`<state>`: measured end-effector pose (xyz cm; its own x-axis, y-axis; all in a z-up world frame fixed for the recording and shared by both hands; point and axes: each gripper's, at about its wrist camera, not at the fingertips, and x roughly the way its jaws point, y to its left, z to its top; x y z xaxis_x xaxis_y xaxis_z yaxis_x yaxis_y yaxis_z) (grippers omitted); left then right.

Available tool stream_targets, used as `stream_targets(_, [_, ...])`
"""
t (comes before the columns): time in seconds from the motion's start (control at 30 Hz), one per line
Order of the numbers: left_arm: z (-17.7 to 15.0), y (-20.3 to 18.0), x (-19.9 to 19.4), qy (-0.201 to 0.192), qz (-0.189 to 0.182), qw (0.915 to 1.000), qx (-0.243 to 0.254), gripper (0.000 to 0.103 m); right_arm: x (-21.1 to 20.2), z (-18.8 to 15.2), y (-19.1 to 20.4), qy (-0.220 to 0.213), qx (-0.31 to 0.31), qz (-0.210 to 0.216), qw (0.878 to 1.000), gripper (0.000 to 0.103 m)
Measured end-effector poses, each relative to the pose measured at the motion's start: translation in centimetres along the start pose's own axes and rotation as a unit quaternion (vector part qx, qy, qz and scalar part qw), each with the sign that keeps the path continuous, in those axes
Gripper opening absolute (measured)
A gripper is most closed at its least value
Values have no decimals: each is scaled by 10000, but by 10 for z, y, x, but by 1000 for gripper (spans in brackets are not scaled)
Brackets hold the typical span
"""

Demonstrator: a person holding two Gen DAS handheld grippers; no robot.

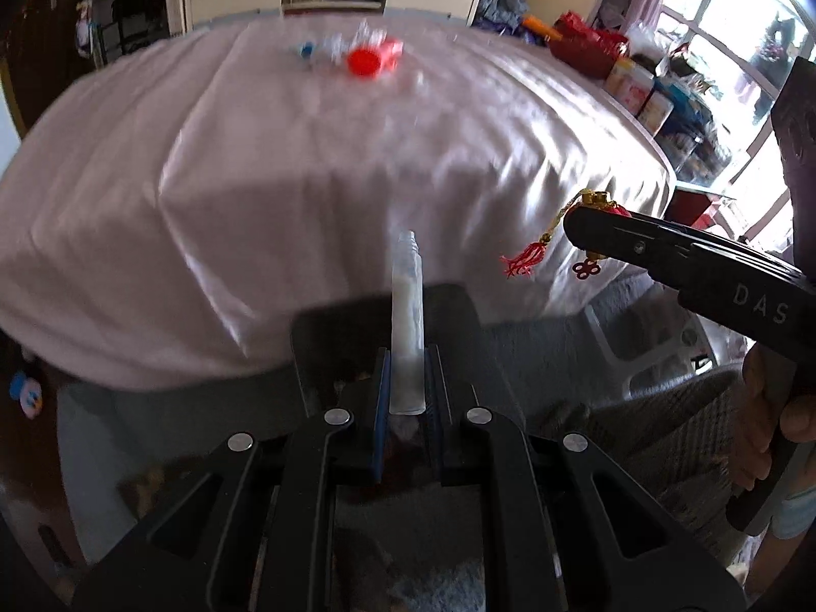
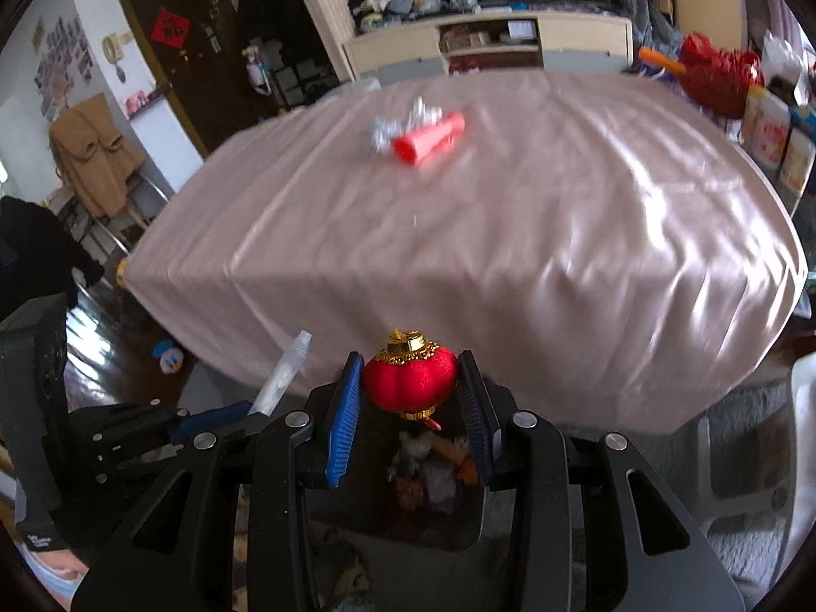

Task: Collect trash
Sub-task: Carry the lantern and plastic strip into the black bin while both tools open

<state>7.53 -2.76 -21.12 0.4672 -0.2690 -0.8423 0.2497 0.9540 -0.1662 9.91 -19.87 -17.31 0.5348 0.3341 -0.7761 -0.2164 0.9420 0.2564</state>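
Note:
My left gripper (image 1: 407,357) is shut on a clear plastic tube (image 1: 406,321), held upright in front of the table's near edge; the tube also shows in the right wrist view (image 2: 283,375). My right gripper (image 2: 410,387) is shut on a small red lantern ornament (image 2: 409,379) with a gold cap, over an open black trash bin (image 2: 398,525). In the left wrist view the right gripper (image 1: 591,224) holds the lantern with its red tassel (image 1: 523,260) hanging. A red cylinder (image 2: 431,143) and crumpled clear wrapping (image 2: 403,122) lie at the far side of the pink-covered table (image 2: 510,234).
The bin holds several scraps of trash (image 2: 433,464). Red bags and boxes (image 2: 724,76) stand at the table's far right. A cream cabinet (image 2: 489,46) stands behind the table. A grey woven basket (image 1: 678,428) sits on the floor right of the bin.

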Motion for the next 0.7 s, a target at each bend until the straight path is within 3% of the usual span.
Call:
stream_targets(0.37, [-51, 19, 58, 734, -31, 9966, -361, 12, 65, -52, -13, 795, 347, -104, 9962, 39])
stream_targets(0.7, [-56, 21, 69, 874, -125, 9953, -385, 12, 81, -59, -12, 970, 460, -5, 9942, 39])
